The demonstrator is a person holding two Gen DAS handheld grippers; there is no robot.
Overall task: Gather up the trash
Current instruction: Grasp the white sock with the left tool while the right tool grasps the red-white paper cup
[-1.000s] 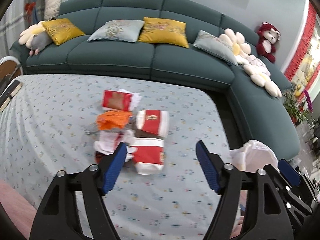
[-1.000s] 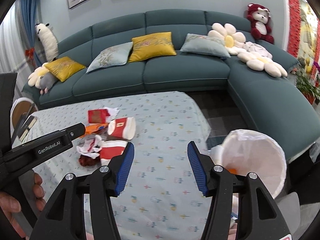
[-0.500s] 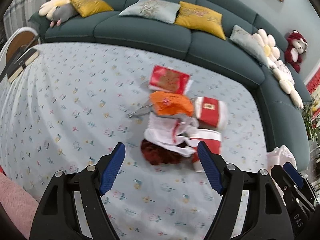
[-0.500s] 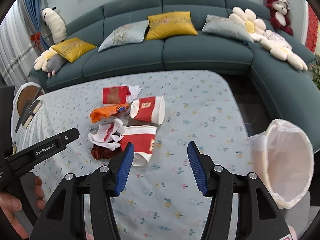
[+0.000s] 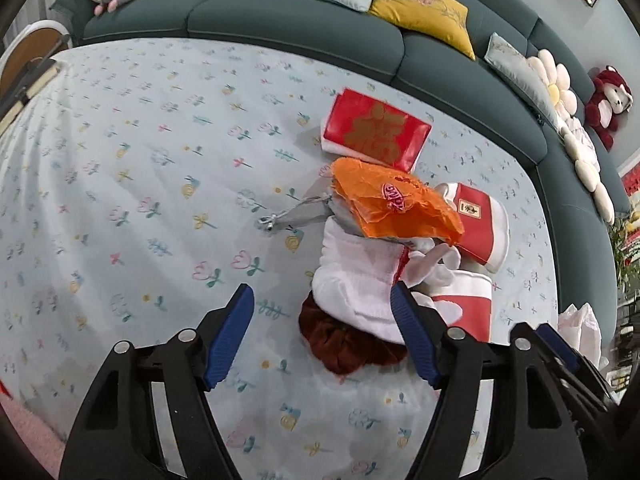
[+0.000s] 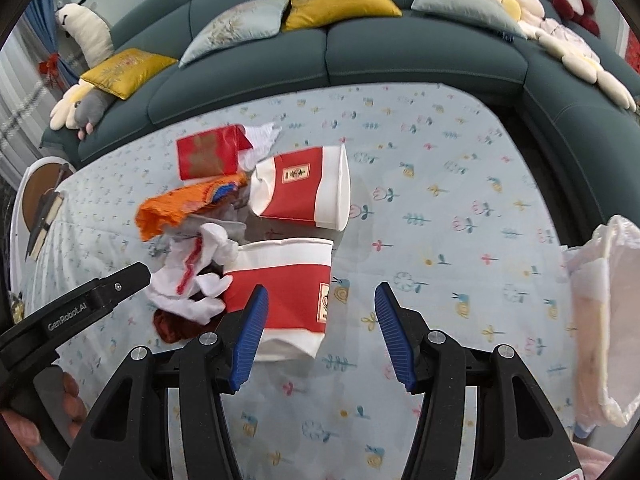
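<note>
A trash pile lies on the flowered tablecloth (image 5: 140,160). It holds a red packet with a gold sign (image 5: 376,130), an orange plastic wrapper (image 5: 392,204), two red-and-white paper cartons (image 6: 304,188) (image 6: 284,296), a crumpled white wrapper (image 5: 356,292) and a dark red wad (image 5: 344,344). My left gripper (image 5: 322,332) hovers over the wad and white wrapper, its jaws closing, pads not pressing on them. My right gripper (image 6: 320,336) stands open over the near carton's right end. One left finger (image 6: 120,284) shows at the left of the right wrist view.
A white-lined trash bag (image 6: 600,320) stands open at the table's right edge. A teal corner sofa (image 5: 300,20) with cushions and plush toys wraps the far and right sides. A round side table with a book (image 6: 40,200) is on the left. A hand (image 6: 24,420) holds the left gripper.
Both grippers came down and forward toward the pile, which now fills more of each view. The left jaws narrowed a little. The trash bag slid to the right edge of the right view.
</note>
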